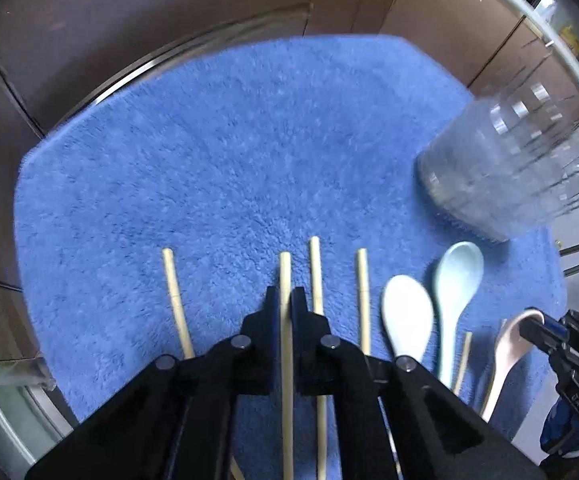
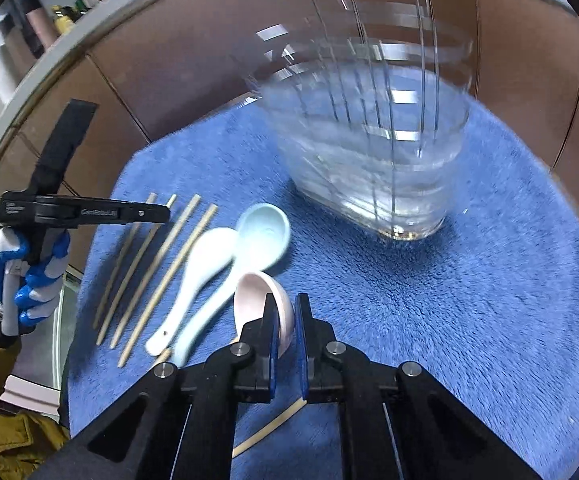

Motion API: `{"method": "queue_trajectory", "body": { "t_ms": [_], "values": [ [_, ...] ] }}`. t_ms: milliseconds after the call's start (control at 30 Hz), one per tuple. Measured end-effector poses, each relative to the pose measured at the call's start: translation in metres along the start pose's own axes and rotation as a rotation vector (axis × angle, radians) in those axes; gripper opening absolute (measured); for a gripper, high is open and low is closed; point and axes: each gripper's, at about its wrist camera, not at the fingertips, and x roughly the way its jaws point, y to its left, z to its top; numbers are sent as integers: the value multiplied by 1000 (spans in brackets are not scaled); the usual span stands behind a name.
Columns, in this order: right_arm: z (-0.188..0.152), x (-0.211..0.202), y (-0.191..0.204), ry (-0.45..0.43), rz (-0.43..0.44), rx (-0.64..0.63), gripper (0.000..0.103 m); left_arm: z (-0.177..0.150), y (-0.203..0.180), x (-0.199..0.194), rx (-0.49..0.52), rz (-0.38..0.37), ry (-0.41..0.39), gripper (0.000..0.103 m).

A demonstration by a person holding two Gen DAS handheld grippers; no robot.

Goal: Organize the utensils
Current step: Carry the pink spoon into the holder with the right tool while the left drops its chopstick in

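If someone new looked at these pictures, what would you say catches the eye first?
Most striking is the blue fluffy mat with wooden chopsticks laid side by side and three spoons next to them. The left gripper is shut on one chopstick, while the right gripper has closed on the bowl of the pink spoon. A clear ribbed glass container stands at the mat's far side.

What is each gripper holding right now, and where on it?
Left gripper pinches a chopstick near its far end. Right gripper clamps the pink spoon by its bowl's rim.
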Motion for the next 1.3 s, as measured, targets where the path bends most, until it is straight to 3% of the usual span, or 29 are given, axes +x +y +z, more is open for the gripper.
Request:
{"method": "queue_trajectory", "body": {
  "t_ms": [167, 333, 467, 633, 933, 1233, 1300],
  "values": [
    [3, -52, 25, -152, -39, -46, 8, -5, -6, -61, 19, -65, -218, 5],
    [30, -117, 46, -387, -128, -84, 8, 0, -18, -142, 22, -235, -531, 5],
    [57, -155, 49, -596, -275, -76, 8, 21, -37, -192, 10, -335, -730, 5],
    [84, -160, 35, -754, -433, -30, 8, 52, -69, -220, -21, -351, -901, 5],
    [100, -112, 6, -804, -615, 7, 8, 96, -122, -178, -66, -232, -960, 5],
    [82, -57, -12, -745, -621, 23, 11, 90, -147, -89, -5, -144, -963, 6],
    [76, -53, -14, -737, -606, 25, 18, 83, -144, -79, 16, -135, -960, 6]
  ]
}}
